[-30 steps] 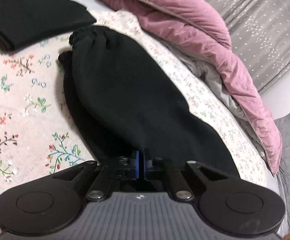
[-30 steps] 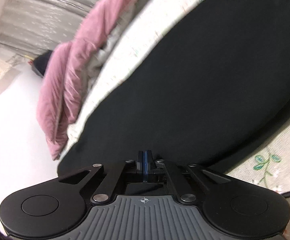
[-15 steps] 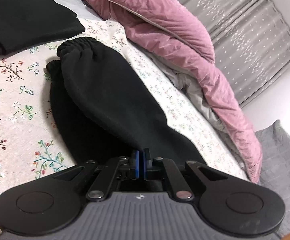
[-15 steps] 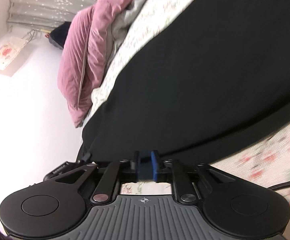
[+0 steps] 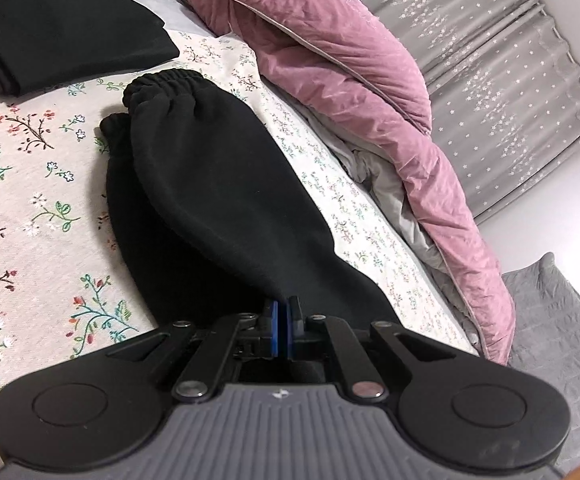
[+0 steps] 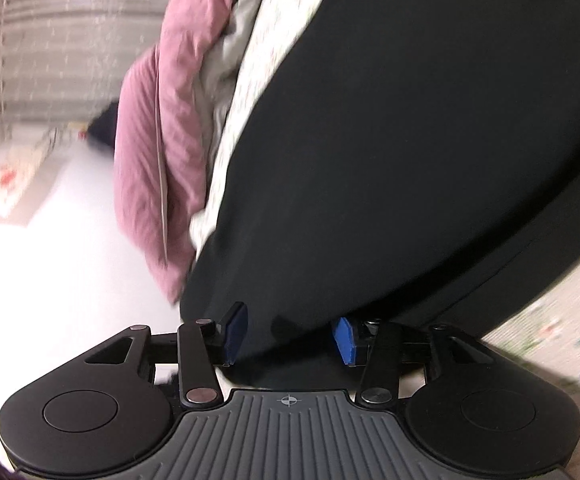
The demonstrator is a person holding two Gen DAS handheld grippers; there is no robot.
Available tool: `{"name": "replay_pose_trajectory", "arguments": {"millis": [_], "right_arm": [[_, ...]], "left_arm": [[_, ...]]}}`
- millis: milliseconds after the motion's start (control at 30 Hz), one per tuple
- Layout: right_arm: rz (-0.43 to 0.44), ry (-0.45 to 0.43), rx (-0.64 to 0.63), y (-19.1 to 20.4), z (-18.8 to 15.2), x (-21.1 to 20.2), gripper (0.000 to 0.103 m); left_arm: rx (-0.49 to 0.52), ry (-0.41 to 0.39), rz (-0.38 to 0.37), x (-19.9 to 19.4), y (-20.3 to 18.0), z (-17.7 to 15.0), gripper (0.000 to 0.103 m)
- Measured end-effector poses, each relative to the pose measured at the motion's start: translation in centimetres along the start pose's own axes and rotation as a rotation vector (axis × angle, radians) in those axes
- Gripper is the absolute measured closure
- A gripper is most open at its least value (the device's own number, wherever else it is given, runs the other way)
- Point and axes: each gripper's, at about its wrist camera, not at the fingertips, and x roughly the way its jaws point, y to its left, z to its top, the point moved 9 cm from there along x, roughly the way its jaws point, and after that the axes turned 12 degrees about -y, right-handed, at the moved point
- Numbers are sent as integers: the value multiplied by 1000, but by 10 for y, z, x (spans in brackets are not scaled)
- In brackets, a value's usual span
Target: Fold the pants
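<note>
Currently, the pants point(image 5: 225, 208) lay lengthwise on the bed point(image 5: 29, 184), legs stacked. The left gripper point(image 5: 282, 328) was clenched on their near end; the right gripper point(image 6: 287, 338) was released. One-sided tension risked skewing the stacked legs.

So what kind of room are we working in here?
Most likely a bedroom. The black pants lie on a bed with a floral sheet, a pink quilt is bunched along its far side, and grey star-print curtains hang behind. Another folded black garment sits nearby.
</note>
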Motion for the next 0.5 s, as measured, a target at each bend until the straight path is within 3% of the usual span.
{"name": "replay_pose_trajectory", "arguments": {"millis": [233,267,400,500], "right_arm": [[-79,-225,12,-26,49,-54,61],[-95,-254,8,-32,55,-62,65],[-176,-317,9,-54,71,-84,98],[-181,-331,-46,-50,70,-88,99]], "left_arm": [[88,15,73,2,3,-7,83],[103,19,87,3,3,-8,83],[147,31,120,5,6,-12,83],[192,7,114,0,1,-11,83]]}}
